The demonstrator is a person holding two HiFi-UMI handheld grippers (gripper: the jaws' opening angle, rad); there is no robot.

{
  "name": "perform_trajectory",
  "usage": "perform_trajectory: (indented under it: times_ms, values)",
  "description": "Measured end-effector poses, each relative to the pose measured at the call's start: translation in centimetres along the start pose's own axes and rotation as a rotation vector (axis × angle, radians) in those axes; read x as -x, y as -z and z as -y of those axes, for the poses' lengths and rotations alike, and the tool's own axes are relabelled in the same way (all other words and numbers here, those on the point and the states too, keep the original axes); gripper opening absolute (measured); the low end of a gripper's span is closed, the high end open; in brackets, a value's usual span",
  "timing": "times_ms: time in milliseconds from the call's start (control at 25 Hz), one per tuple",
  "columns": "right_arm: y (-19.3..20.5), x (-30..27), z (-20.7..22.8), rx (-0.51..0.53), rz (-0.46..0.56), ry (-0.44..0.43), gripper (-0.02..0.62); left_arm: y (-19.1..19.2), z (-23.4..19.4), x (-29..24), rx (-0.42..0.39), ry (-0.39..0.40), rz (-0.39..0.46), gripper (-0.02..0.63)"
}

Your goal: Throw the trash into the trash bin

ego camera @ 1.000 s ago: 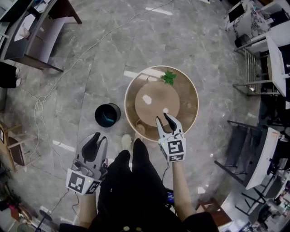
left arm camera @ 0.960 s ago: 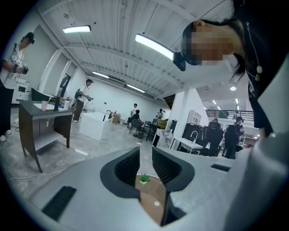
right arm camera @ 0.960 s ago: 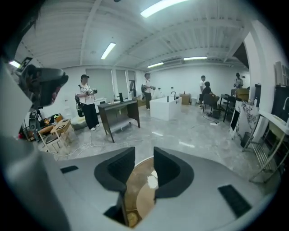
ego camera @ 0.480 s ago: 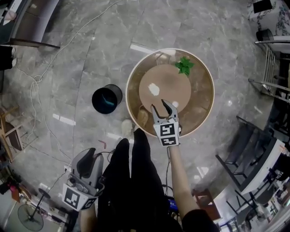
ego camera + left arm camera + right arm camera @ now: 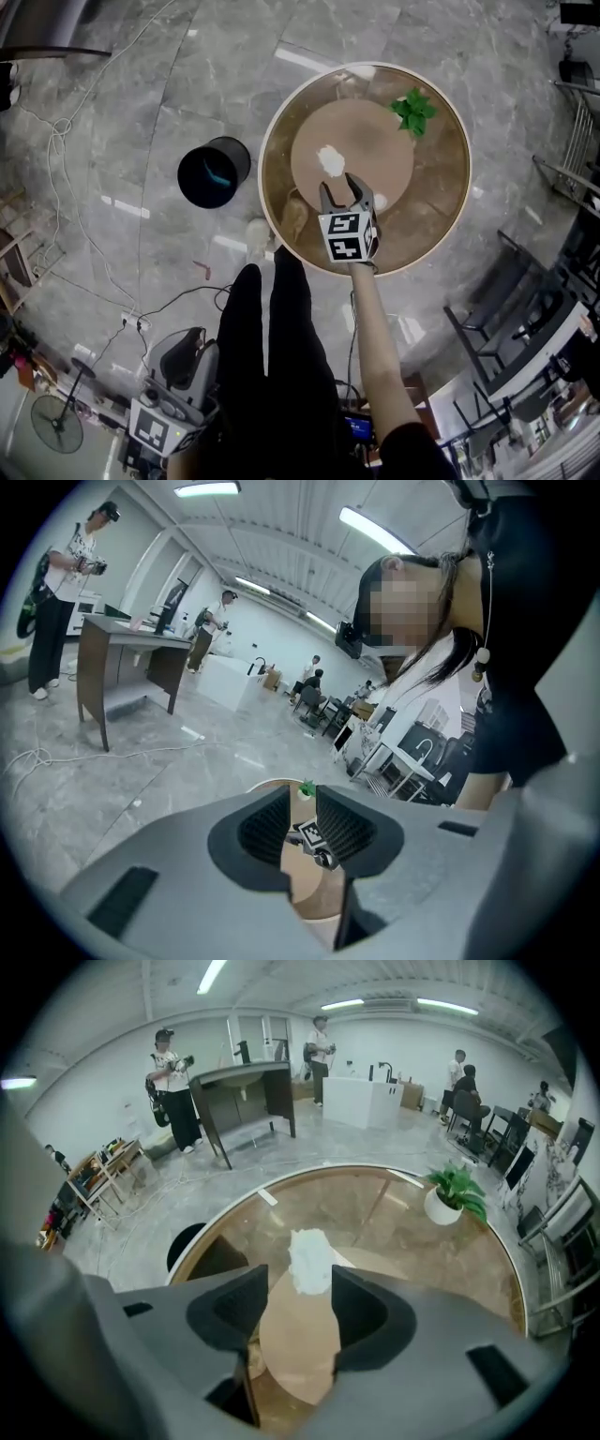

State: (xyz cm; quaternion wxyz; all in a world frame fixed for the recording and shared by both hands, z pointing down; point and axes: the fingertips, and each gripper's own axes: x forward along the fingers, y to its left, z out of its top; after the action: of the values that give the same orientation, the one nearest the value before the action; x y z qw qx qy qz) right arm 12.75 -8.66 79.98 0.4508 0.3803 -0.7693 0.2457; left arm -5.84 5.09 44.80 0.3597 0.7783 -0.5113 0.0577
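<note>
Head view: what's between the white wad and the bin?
Only the table's glass top and bare floor separate wad from bin, in head view.

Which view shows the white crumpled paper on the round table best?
The right gripper view: the paper is large and close there. The head view shows only a small white spot. The left gripper view does not show it.

Big open-plan indoor hall, lab or recording-studio sort. Polished grey marble-look floor [image 5: 122, 84]. Loose cables [image 5: 66, 122] trailing at 10 o'clock in head view, stand fan [image 5: 49, 424] at 8 o'clock, metal rack [image 5: 570, 173] at 3 o'clock. White ribbed ceiling with strip lights [image 5: 445, 1004]. Right gripper view: 2 standing people [image 5: 171, 1087] holding devices by dark desk [image 5: 246, 1087] at 11 o'clock, white counter [image 5: 361, 1101] at 12 o'clock, seated people [image 5: 466, 1087] at 1 o'clock.
</note>
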Motion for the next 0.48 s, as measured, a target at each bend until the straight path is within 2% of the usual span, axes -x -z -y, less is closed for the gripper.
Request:
perform_trajectory:
  times_ms: [280, 360, 480]
  values:
    - [2.0, -3.7, 0.6, -0.018, -0.11, 0.006, 0.164, 1.8, -1.4, 1.0, 0.049, -0.045, -0.019, 0.074]
    - [2.0, -3.7, 0.7, -0.002, -0.123, 0.033, 0.068, 1.9, -1.9, 1.4, 0.058, -0.061, -0.017, 0.074]
    - [0.9, -3.1, 0.1, 0.042, -0.102, 0.042, 0.045, 1.8, -2.6, 2.0, 0.062, -0.086, -0.005, 0.074]
